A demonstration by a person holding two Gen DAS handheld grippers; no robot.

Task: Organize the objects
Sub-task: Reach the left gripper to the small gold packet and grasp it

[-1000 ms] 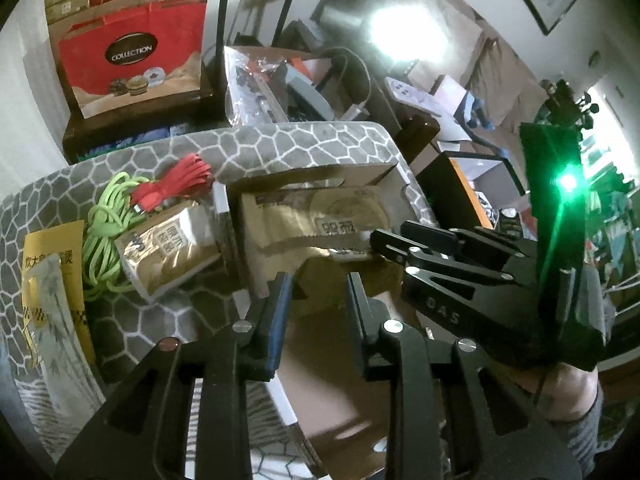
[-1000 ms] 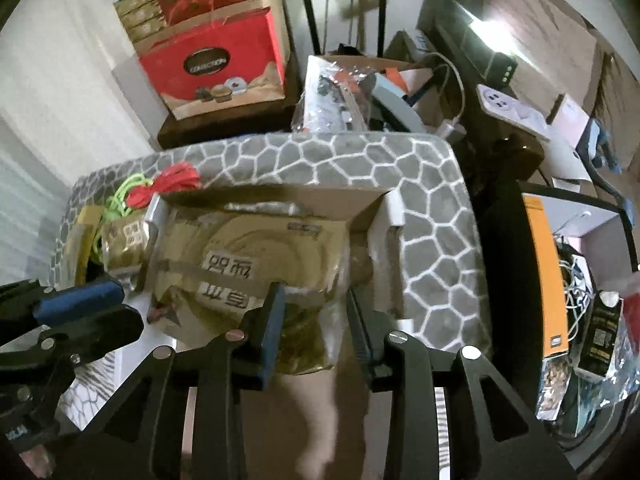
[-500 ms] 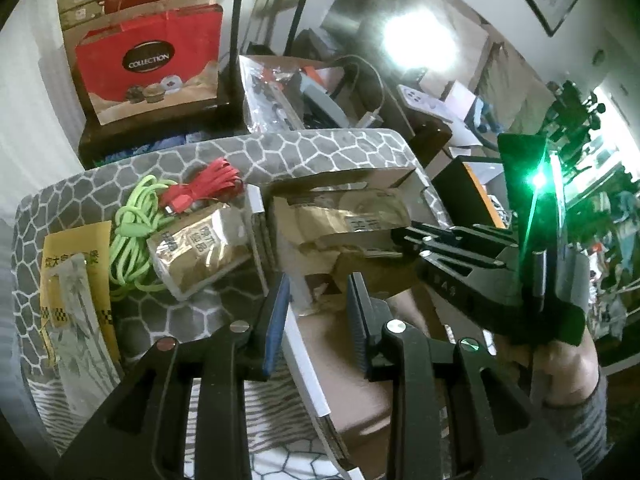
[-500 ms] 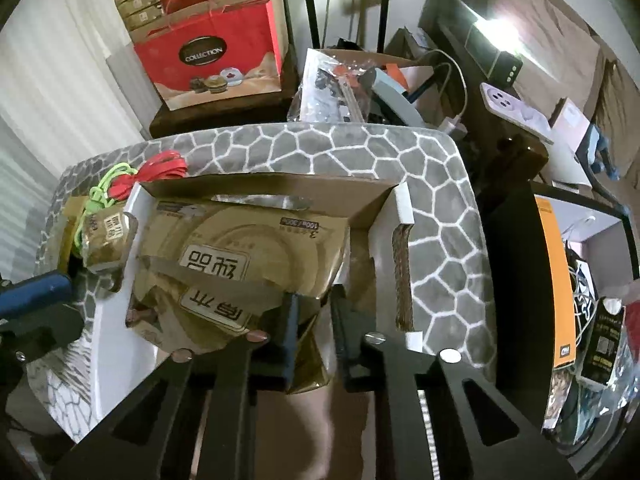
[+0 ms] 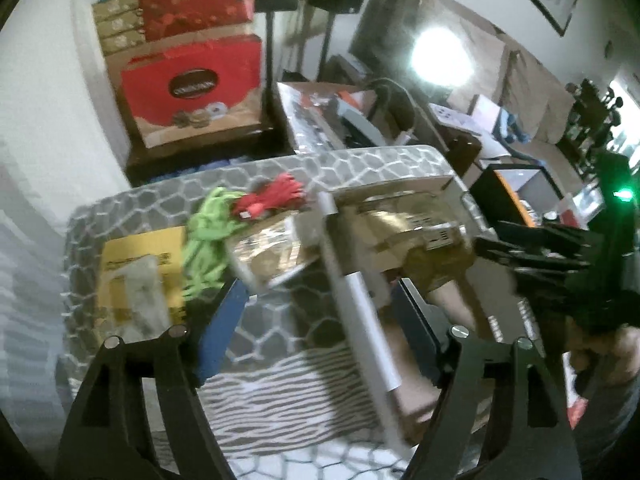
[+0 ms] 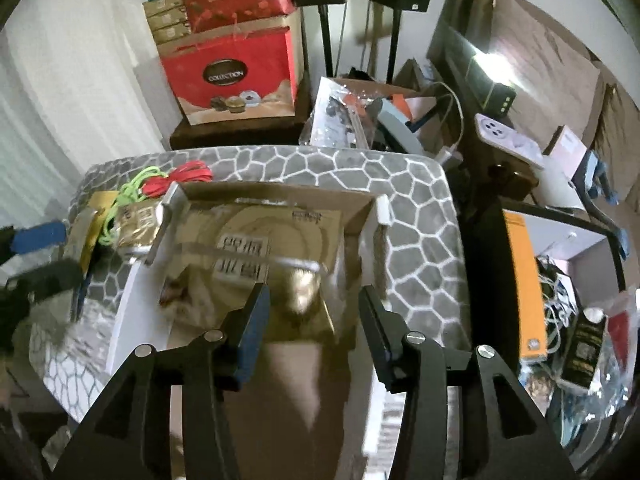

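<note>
An open cardboard box [image 6: 280, 196] sits on the hexagon-patterned table [image 6: 416, 216]; it also shows in the left wrist view [image 5: 400, 188]. A large gold packet [image 6: 256, 248] lies inside it. My right gripper [image 6: 314, 300] is open and empty just above the packet's near end. My left gripper [image 5: 316, 300] is open and empty, above the box's left wall [image 5: 352, 288]. A small gold packet [image 5: 272, 252], a green cord [image 5: 206, 236], a red cord [image 5: 276, 196] and a yellow packet [image 5: 140, 276] lie left of the box.
Red gift bags [image 6: 236, 72] and stacked boxes stand on a dark stand behind the table. A clear bag of clutter [image 6: 344, 116] and a power strip [image 6: 508, 140] lie at the back right. Shelving with an orange box [image 6: 524, 280] stands right of the table.
My right gripper has opened and let go of the large gold packet, which now lies in the box. My left gripper has opened wide and drawn back to the left.
</note>
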